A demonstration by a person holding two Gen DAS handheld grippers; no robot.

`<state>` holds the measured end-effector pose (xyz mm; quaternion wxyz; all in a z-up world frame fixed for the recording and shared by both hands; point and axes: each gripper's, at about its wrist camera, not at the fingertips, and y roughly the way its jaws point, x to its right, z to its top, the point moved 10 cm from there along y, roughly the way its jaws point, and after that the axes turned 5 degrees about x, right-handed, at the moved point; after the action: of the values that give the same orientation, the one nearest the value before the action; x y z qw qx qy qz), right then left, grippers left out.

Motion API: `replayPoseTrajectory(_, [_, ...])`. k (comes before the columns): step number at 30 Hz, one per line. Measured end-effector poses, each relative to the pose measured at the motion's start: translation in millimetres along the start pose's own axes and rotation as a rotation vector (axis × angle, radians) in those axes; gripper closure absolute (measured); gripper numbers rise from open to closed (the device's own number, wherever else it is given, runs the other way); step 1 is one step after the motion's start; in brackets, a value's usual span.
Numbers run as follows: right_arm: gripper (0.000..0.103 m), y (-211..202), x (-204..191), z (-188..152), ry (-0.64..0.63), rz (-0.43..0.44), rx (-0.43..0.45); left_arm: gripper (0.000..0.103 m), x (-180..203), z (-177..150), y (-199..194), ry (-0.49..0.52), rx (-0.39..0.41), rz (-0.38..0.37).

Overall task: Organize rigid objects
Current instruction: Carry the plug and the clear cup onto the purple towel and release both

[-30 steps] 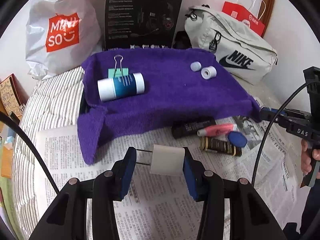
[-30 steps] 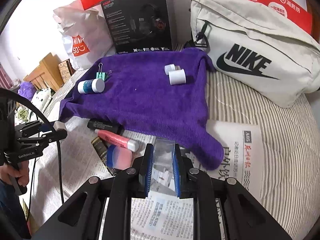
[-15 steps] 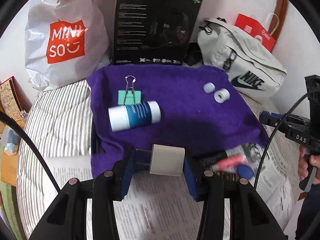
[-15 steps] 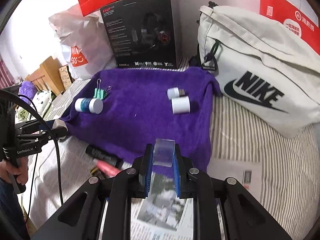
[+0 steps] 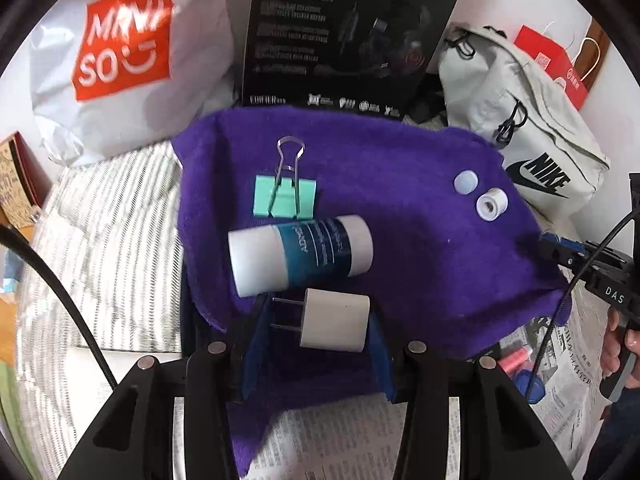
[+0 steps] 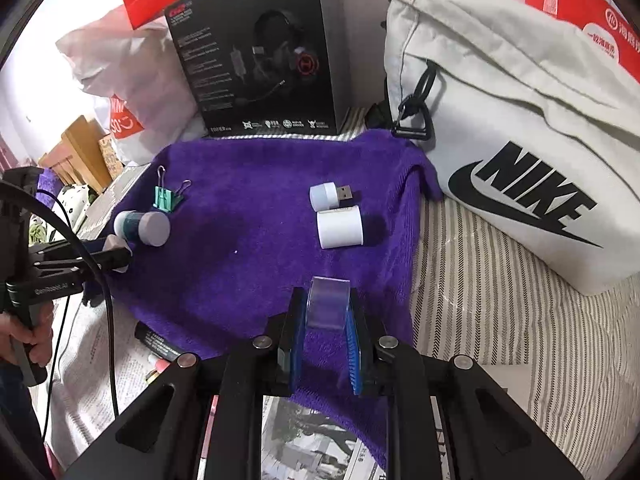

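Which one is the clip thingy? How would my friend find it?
Look at the purple towel spread in front of the black box. Near its back left corner lies the clip, just behind a white and blue bottle lying on its side. It is the only mint-green thing there, with silver wire handles.

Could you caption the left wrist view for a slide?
Left hand-held gripper carries a white plug adapter over the purple towel.
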<state>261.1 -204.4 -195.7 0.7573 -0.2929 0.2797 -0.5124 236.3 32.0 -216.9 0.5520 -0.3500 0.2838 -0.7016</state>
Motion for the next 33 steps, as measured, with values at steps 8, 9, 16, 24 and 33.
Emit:
replayPoseTrajectory(8, [0.085,8,1,4,-0.011,-0.005,-0.008,0.060,3,1,11,0.055,-0.028,0.041])
replayPoseTrajectory(9, [0.085,9,1,4,-0.014,-0.007,-0.009,0.060,4,2,11,0.059,-0.033,0.043])
replayPoseTrajectory(16, [0.085,14,-6,8,-0.040,-0.001,-0.019,0.060,13,5,20,0.146,-0.073,0.100])
replayPoseTrajectory(24, [0.085,36,-7,10,-0.071,-0.016,-0.059,0.054,16,6,22,0.160,-0.085,0.093])
replayPoseTrajectory(33, [0.085,53,-4,10,-0.089,-0.032,-0.092,0.038,18,3,18,0.132,-0.104,0.069])
